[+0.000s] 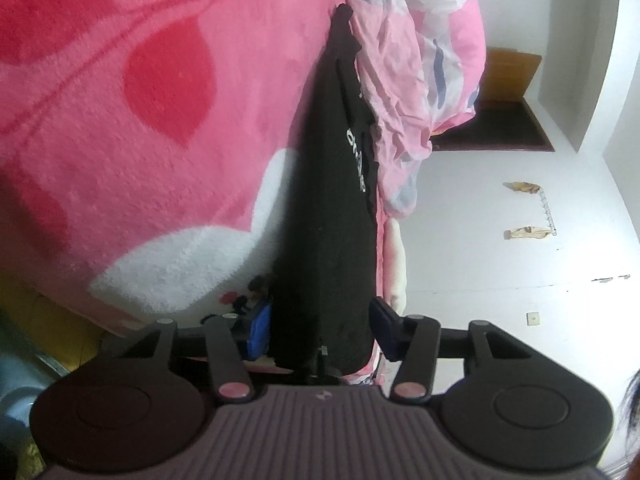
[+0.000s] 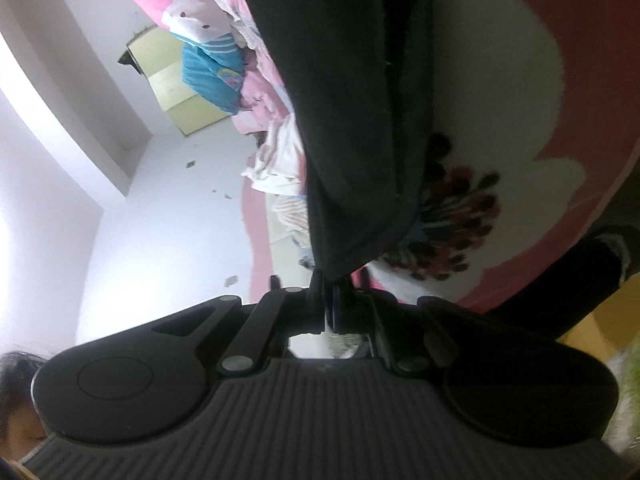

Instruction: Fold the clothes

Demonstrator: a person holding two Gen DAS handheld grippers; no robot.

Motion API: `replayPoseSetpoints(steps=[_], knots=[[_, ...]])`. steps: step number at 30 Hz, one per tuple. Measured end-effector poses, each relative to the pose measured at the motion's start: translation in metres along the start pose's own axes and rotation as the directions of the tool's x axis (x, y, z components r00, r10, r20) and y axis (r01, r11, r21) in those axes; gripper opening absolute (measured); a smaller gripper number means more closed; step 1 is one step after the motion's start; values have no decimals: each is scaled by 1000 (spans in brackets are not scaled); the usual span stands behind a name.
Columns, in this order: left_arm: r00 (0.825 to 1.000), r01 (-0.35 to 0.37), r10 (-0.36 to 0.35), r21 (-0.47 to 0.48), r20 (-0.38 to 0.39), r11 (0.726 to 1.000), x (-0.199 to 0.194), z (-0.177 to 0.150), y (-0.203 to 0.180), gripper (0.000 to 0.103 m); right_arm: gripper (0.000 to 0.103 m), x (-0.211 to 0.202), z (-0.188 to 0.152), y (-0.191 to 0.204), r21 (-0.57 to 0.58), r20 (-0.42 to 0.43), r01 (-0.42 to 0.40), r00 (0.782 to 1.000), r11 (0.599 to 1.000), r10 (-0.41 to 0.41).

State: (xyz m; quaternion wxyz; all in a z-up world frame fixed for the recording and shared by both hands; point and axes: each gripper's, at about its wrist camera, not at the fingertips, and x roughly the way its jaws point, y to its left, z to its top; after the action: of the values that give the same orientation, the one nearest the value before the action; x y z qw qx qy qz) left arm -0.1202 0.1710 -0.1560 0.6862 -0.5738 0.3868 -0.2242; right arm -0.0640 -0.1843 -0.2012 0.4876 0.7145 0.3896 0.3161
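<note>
Right wrist: our right gripper (image 2: 329, 308) pinches the black garment (image 2: 352, 120); our left gripper (image 1: 320, 320) gapes around it above the blanket (image 1: 140, 140). Fold unfinished, we judge.

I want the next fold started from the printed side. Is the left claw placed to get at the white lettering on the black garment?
Probably not directly: the left claw straddles the black garment at its near end, and the white lettering lies farther along.

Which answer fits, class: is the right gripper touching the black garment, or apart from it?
Touching. The right wrist view shows the right gripper with its jaws pinched shut on the edge of the black garment, no gap between them.
</note>
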Motion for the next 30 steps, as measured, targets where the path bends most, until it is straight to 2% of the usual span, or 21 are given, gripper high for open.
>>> replayPoseSetpoints(steps=[7,10,13,15,17,25,28,30], knots=[[1000,12,-12,2,6,1000,-8,-2,-1,48,6,9,1,12,-23,-32,11,999,1000,-12],[1000,17,-17,1,4,1000,-7,-3,-1,48,9,17,2,13,5,-45,6,999,1000,-5],[1000,21,-21,-2,6,1000,-7,-4,-1,48,14,22,3,14,23,-60,-3,998,1000,4],[1000,24,-24,-1,9,1000,-8,-4,-2,48,22,25,4,15,31,-63,-6,998,1000,7],[1000,26,-26,1,12,1000,-9,-4,-3,48,23,25,2,15,43,-61,-12,998,999,14],[1000,19,-19,13,21,1000,-14,-4,-2,48,23,35,10,15,62,-49,3,999,998,0],[999,23,-24,19,30,1000,-20,-4,-2,48,17,39,13,15,83,-48,0,999,997,4],[999,30,-30,19,45,999,-27,-3,0,49,8,41,14,16,91,-57,-8,998,996,13]])
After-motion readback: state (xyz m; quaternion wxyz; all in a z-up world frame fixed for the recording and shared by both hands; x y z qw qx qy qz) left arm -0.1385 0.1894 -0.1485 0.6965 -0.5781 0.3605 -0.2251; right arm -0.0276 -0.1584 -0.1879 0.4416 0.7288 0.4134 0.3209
